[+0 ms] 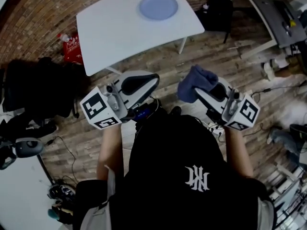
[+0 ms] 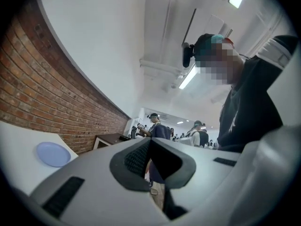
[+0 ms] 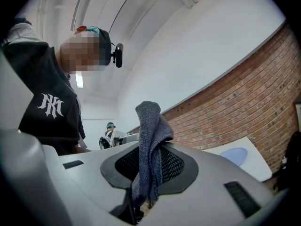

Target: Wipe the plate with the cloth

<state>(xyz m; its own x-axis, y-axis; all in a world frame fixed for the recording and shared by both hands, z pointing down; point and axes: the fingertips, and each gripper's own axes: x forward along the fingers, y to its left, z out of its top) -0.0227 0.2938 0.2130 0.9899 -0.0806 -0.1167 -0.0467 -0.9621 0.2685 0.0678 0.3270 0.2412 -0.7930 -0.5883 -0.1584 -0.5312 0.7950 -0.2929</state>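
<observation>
While the person stands back from the white rectangular table (image 1: 115, 37), the round pale-blue plate (image 1: 159, 6) lies flat near the table's far side, well apart from both grippers, with nothing touching it. The right gripper (image 1: 209, 89) has its jaws closed on the dark blue-grey knitted cloth (image 1: 195, 83), which is pinched between the black pads and bunches up in a fold above them. The left gripper (image 1: 139, 84) is held level with it above the wood-plank floor (image 1: 216, 51), its jaws brought together with nothing between them.
</observation>
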